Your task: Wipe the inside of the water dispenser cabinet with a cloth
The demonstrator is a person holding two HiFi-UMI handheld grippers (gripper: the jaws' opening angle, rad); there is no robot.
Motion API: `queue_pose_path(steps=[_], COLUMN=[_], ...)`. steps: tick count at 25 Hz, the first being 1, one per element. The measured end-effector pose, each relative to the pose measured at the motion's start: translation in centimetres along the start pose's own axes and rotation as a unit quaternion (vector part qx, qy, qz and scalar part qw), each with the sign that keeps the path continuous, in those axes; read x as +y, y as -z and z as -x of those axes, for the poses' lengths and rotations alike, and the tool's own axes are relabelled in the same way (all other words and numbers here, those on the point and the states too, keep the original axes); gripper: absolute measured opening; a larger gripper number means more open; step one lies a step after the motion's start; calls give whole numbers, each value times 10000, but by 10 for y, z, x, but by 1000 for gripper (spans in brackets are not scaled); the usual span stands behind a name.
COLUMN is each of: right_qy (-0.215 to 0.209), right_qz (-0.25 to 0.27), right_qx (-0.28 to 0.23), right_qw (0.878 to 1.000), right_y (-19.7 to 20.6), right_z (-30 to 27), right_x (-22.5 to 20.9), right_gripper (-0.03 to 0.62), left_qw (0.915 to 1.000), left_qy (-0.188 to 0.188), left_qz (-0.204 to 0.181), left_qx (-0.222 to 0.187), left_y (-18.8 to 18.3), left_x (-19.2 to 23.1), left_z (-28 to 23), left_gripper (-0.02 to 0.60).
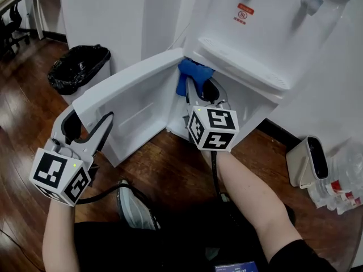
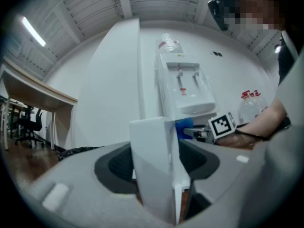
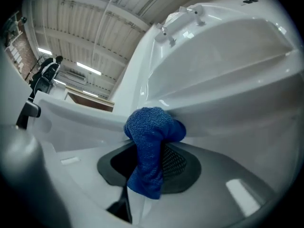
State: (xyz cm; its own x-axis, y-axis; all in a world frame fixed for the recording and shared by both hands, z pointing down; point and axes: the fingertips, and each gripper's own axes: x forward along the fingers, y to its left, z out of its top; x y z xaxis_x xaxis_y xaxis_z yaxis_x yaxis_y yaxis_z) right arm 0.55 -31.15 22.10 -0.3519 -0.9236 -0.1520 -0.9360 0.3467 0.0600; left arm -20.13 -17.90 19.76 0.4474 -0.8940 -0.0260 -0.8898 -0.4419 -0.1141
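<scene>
The white water dispenser (image 1: pixel 255 38) stands at the upper right, its lower cabinet door (image 1: pixel 136 89) swung open to the left. My left gripper (image 1: pixel 86 130) is shut on the free edge of that door (image 2: pixel 152 151), which stands upright between the pads. My right gripper (image 1: pixel 202 88) is shut on a blue cloth (image 1: pixel 190 72) and holds it against the top edge of the cabinet opening, just under the drip tray. In the right gripper view the bunched cloth (image 3: pixel 152 141) hangs between the jaws and touches the white body (image 3: pixel 228 70). The cabinet's inside is mostly hidden behind the right gripper.
A bin with a black bag (image 1: pixel 79 67) stands left of the door. A beige box (image 1: pixel 309 163) and several water bottles (image 1: pixel 340 186) sit on the wooden floor at the right. The person's shoe (image 1: pixel 133 205) rests below the door.
</scene>
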Motion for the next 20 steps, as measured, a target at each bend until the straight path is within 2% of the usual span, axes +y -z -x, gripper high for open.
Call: queue_pose_path(steps=[2, 5, 7, 10, 12, 15, 20], right_qy=[-30, -61, -93, -222, -259, -239, -253], right_qz=[41, 272, 427, 504, 345, 122, 360], right_qx=[247, 937, 1586, 2539, 2695, 2823, 3425], right_qw=[9997, 9952, 9864, 9657, 9620, 9590, 9385], right_y=[30, 102, 161, 242, 259, 256, 248], right_z=[-2, 3, 10, 25, 29, 35, 67], right_x=[7, 15, 18, 28, 32, 20, -19], right_gripper=[120, 120, 120, 120, 119, 117, 117], left_qw=[10000, 9999, 9998, 9997, 9997, 9997, 9997], left_qy=[34, 90, 110, 119, 110, 117, 165], left_qz=[51, 118, 161, 209, 210, 191, 171], left_qx=[-16, -37, -50, -33, -16, 13, 85], left_y=[0, -1, -1, 1, 2, 5, 6], left_x=[0, 0, 0, -1, -1, -3, -4], left_z=[-2, -5, -5, -5, -4, -5, -6], left_gripper=[278, 278, 278, 278, 278, 278, 278])
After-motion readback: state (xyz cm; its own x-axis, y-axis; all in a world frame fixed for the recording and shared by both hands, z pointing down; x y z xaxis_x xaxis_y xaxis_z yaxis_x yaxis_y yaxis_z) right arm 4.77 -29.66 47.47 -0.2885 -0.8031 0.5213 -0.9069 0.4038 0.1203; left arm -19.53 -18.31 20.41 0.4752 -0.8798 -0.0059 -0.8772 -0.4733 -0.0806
